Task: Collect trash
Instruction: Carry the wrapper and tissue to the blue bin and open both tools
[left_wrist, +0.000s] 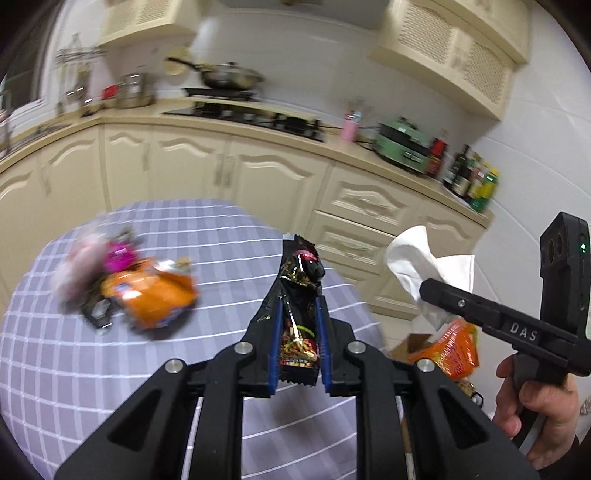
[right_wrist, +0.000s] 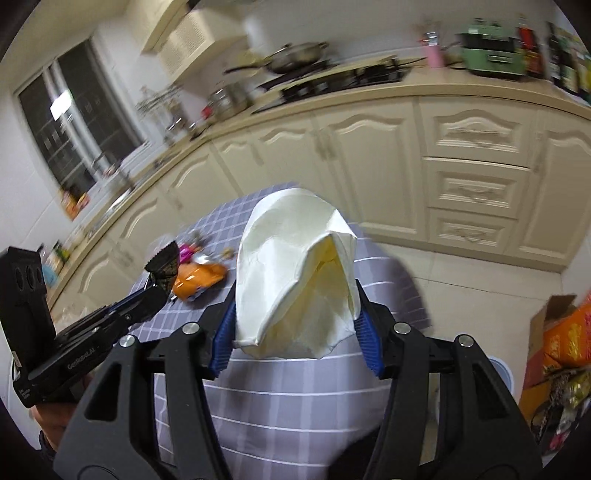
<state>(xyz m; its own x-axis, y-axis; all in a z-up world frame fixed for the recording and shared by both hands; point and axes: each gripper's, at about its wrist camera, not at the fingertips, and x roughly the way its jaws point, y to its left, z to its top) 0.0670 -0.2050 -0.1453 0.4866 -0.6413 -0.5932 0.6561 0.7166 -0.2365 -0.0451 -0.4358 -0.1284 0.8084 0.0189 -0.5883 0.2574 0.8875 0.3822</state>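
My left gripper (left_wrist: 299, 306) is shut on a black snack wrapper (left_wrist: 301, 280), held above the round table with a grey checked cloth (left_wrist: 74, 369). My right gripper (right_wrist: 295, 306) is shut on a crumpled white paper napkin (right_wrist: 291, 266), also held above the table. In the left wrist view the right gripper (left_wrist: 428, 291) holds the napkin (left_wrist: 417, 262) past the table's right edge. In the right wrist view the left gripper (right_wrist: 157, 286) shows at the left with the black wrapper (right_wrist: 164, 264). An orange wrapper (left_wrist: 151, 295) and a pink wrapper (left_wrist: 118, 256) lie on the table.
A cardboard box (right_wrist: 554, 325) with orange packaging (right_wrist: 572, 336) stands on the floor right of the table; it also shows in the left wrist view (left_wrist: 413, 343). Cream kitchen cabinets (left_wrist: 258, 173) with a stove (left_wrist: 251, 114) and bottles (left_wrist: 469, 173) run behind.
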